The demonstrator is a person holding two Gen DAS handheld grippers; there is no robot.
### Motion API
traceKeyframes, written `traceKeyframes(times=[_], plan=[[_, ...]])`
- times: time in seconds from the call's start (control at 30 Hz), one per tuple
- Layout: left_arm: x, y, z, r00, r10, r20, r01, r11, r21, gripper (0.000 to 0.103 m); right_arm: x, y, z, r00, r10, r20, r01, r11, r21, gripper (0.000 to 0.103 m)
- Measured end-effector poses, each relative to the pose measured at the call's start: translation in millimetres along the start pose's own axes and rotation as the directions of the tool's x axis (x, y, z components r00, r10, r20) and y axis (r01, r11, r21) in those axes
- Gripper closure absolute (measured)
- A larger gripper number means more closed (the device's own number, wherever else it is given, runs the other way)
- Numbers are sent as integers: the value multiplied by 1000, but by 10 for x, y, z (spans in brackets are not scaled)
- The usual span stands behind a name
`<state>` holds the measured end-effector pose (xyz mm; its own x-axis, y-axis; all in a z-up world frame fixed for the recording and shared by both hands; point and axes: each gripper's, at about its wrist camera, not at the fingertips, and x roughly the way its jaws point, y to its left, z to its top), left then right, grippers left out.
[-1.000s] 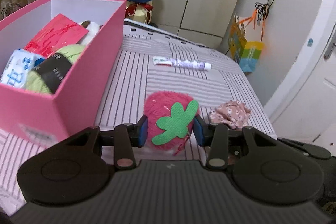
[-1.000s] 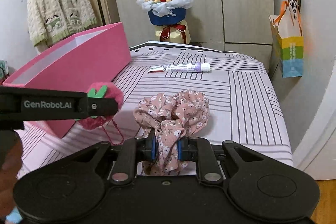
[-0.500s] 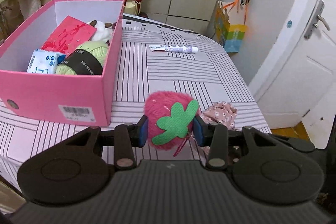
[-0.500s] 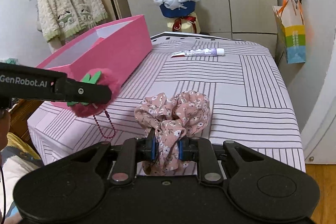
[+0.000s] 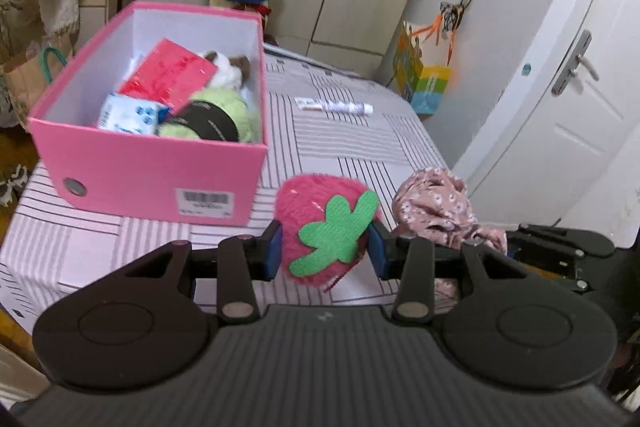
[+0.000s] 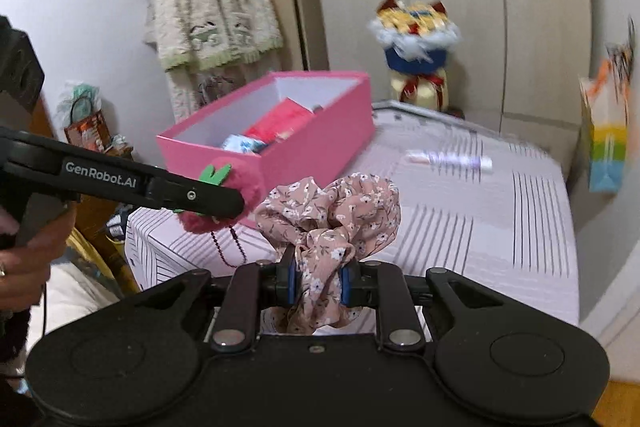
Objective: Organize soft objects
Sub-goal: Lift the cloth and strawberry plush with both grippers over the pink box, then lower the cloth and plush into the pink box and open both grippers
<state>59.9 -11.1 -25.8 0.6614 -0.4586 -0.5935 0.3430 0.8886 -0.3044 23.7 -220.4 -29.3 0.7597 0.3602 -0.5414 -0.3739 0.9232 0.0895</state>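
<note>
Left wrist view: left gripper (image 5: 325, 250) is clamped on a fuzzy pink strawberry toy (image 5: 320, 223), pads squeezing both sides, green felt leaf facing the camera, toy carried clear of the striped bed cover (image 5: 360, 147). Pink box (image 5: 160, 179) sits at 10 o'clock from the toy, open top, already holding a red packet (image 5: 170, 75), a tissue pack (image 5: 130, 115), green yarn (image 5: 216, 115) and a plush (image 5: 226, 67). Right wrist view: right gripper (image 6: 317, 283) pinches a floral scrunchie (image 6: 332, 215) on a narrow bunch of fabric, the rest billowing above the pads; box at 11 o'clock, left gripper and strawberry toy at 9 o'clock, just beside the scrunchie. A tube (image 6: 448, 159) lies on the cover at 1 o'clock, well apart. Both soft things look ready to go into the box, neither over it yet. Risks, my read: grippers are close together, so converging on the same box opening could clash them or knock the box wall. The toy's beaded loop (image 6: 226, 247) dangles below and could snag the rim. Scrunchie grip is on a thin fold, so the fabric could slip out under a quick swing. Box is fairly full at the near end, so a drop there may roll out.
</note>
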Motion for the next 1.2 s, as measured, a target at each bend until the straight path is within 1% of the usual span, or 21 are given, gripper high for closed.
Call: traceKeyframes(times=[0.1,0.27,0.37,0.43,0.5,0.6,0.67,0.73,0.8,0.87,0.93,1.0,1.03,1.1,1.2], plan=[[-130,95,52,999,5,36,-5,1000,2,62,13,143,123,1000,-6,17,7,998,-60,79],[-310,272,205,995,19,101,-20,1000,7,62,66,317,379,998,25,60,-17,991,-132,79],[-346,384,321,993,35,114,-38,999,26,61,145,389,536,995,57,87,-42,985,-170,79],[-355,490,401,992,42,123,-44,999,18,61,236,420,645,990,89,109,-67,979,-190,79],[-361,593,486,987,53,155,-55,998,9,61,335,445,735,985,115,128,-87,974,-208,79],[-307,743,633,979,76,188,-76,997,-7,61,545,473,870,983,130,129,-98,968,-231,79],[-214,849,738,979,81,185,-78,997,-25,61,700,467,981,984,132,123,-100,967,-235,79],[-70,962,867,982,90,166,-84,996,-42,61,853,457,1089,984,131,122,-98,965,-244,79],[69,1038,974,983,100,155,-95,995,-39,61,1015,445,1200,985,118,123,-84,964,-252,79],[246,1139,1096,984,123,130,-119,992,-38,61,1186,445,1286,985,80,155,-36,962,-269,79],[370,1263,1183,985,133,105,-127,990,-61,61,1354,490,1323,981,46,188,19,943,-331,78],[505,1380,1267,989,129,79,-123,990,-76,61,1541,499,1370,987,52,154,9,928,-372,78],[562,1423,1294,989,130,69,-124,989,-81,61,1626,496,1409,989,55,134,-1,928,-373,78],[679,1492,1343,988,148,53,-144,986,-80,61,1800,500,1448,994,58,90,-19,922,-387,78],[832,1549,1376,987,161,22,-160,985,-71,61,2036,498,1461,999,36,41,-16,911,-412,78]])
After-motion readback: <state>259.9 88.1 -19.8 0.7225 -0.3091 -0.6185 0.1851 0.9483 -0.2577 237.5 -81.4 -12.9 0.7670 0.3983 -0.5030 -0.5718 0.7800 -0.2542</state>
